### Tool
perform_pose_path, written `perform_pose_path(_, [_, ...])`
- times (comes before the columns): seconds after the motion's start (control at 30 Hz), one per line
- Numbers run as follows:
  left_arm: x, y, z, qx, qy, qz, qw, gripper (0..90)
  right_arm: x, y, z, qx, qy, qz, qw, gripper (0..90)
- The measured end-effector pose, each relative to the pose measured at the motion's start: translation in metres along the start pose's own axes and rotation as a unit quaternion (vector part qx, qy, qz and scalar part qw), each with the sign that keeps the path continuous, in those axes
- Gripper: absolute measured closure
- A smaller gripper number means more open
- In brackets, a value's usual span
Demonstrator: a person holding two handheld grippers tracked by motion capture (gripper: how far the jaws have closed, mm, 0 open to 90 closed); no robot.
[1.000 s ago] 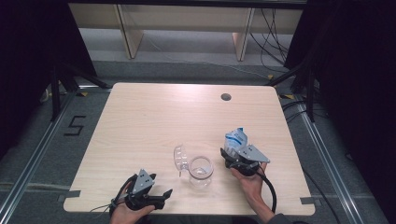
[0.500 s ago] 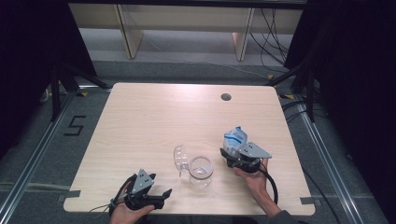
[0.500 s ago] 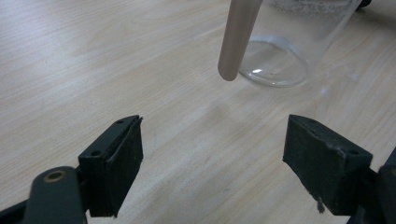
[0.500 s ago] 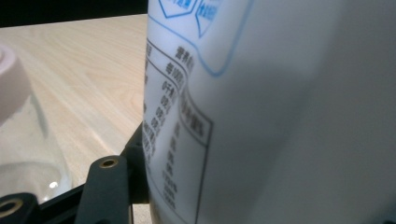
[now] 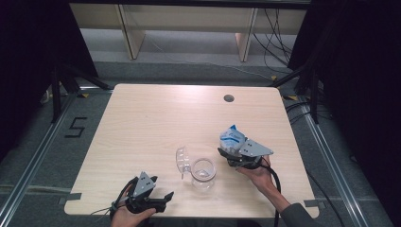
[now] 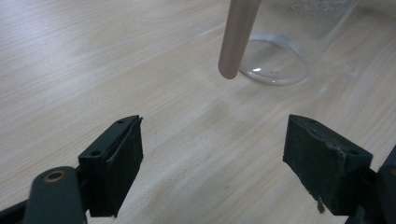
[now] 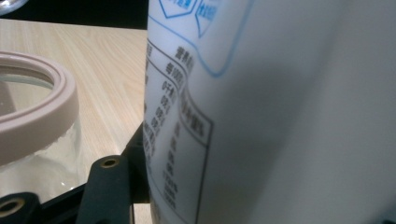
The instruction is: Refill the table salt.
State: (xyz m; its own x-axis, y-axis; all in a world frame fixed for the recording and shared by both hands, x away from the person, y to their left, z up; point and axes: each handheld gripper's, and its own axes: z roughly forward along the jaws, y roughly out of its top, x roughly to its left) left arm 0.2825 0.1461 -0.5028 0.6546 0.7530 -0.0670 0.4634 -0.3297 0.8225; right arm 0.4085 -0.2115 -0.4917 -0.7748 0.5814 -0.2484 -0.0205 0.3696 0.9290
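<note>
- My right claw [image 5: 230,153] grips a white pouch [image 5: 231,138] with blue print; the pouch stands up between the jaws, near the right edge of the bench [image 5: 156,118]; in the right gripper view the pouch [image 7: 261,112] sits close to the lens, its printed table blurred
- Just left of the pouch stands a clear jar [image 5: 203,171], open at the top, with a beige ring on its rim; I see that ring [image 7: 44,100] in the right gripper view
- The jar's clear lid [image 5: 182,161] hangs tilted at the jar's left side
- My left claw [image 5: 165,197] rests at the bench's near edge, well apart from the jar; its jaws stand wide, nothing between them; bare wood shows in the gap, with the jar [image 6: 289,42] beyond
</note>
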Motion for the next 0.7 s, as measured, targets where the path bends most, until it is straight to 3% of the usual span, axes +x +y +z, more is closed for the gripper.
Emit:
perform_pose_path(0.13, [0.0,0.001,-0.001,-0.004,-0.001,0.007,1.0,19.1,-0.003,0.002,-0.001,0.01,-0.005,-0.04,0.9991,42.0])
perform_pose_path(0.2, [0.001,0.0,-0.002,0.002,0.003,0.011,0.9999,19.0,-0.001,0.004,-0.002,0.014,-0.01,-0.04,0.9991,42.0])
perform_pose_path(0.27, [0.0,0.0,-0.002,0.001,0.001,0.011,0.9999,19.0,-0.004,0.007,-0.002,0.007,-0.011,-0.069,0.9975,42.1])
perform_pose_path(0.37, [0.001,0.001,-0.002,-0.002,-0.001,0.008,1.0,18.8,-0.001,0.009,-0.003,0.006,-0.016,-0.067,0.9976,42.1])
perform_pose_path(0.47, [-0.001,0.001,-0.002,-0.004,-0.002,0.001,1.0,18.8,0.001,0.009,-0.004,0.02,-0.028,-0.09,0.9954,42.1])
perform_pose_path(0.5, [0.0,0.001,-0.002,-0.005,-0.002,0.01,0.9999,18.8,0.002,0.008,-0.003,0.021,-0.033,-0.095,0.9947,42.1])
perform_pose_path(0.7, [0.0,0.001,-0.004,-0.004,0.0,0.006,1.0,18.8,0.008,0.01,-0.002,0.028,-0.04,-0.131,0.9903,42.2])
